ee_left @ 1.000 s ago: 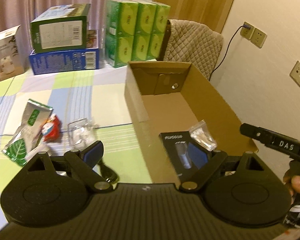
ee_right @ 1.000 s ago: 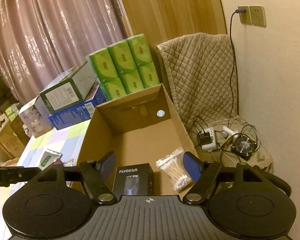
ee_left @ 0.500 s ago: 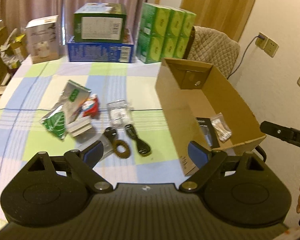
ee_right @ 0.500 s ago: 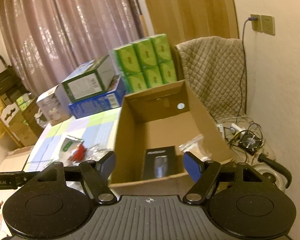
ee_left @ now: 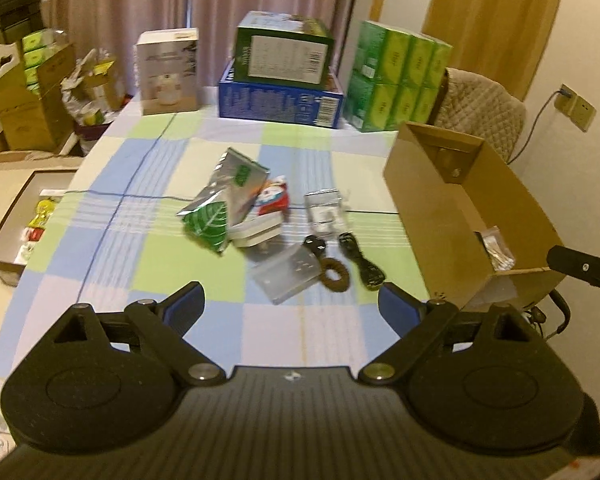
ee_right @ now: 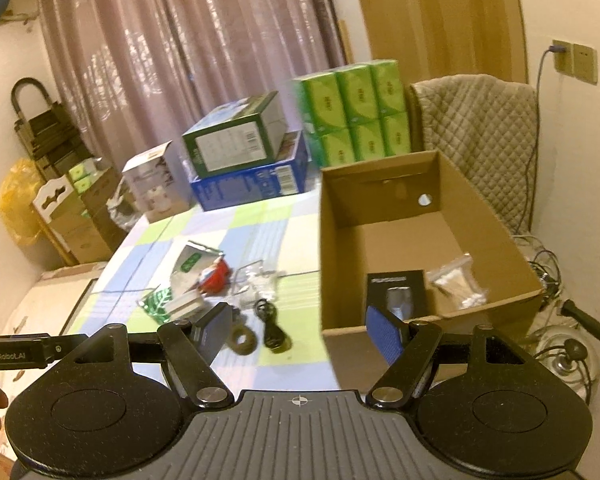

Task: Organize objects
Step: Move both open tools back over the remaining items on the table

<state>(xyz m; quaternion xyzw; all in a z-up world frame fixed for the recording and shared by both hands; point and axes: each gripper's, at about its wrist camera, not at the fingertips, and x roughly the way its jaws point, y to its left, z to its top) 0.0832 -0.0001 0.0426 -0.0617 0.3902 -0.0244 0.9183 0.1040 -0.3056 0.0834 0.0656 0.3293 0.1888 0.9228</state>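
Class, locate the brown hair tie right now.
In the left wrist view the brown hair tie lies on the checked tablecloth, between the clear plastic case and the black cable, left of the cardboard box.

Checked tablecloth [ee_left: 152, 264] carries foil pouches [ee_left: 220, 204], hair tie [ee_left: 334, 275], cardboard box [ee_left: 432, 216]

Along the far edge of the checked tablecloth [ee_left: 148, 264] stand a white carton [ee_left: 168, 72], a green box [ee_left: 286, 54] stacked on a flat blue box [ee_left: 280, 102], and a block of green tissue packs [ee_left: 396, 80]. Mauve curtains [ee_right: 188, 64] hang behind them. A quilted throw [ee_right: 476, 136] drapes over what seems to be a chair, below a wall socket [ee_right: 574, 62] with a cable plugged in. Tangled cords [ee_right: 548, 268] lie on the floor, and cardboard boxes [ee_left: 32, 100] pile up at the left.
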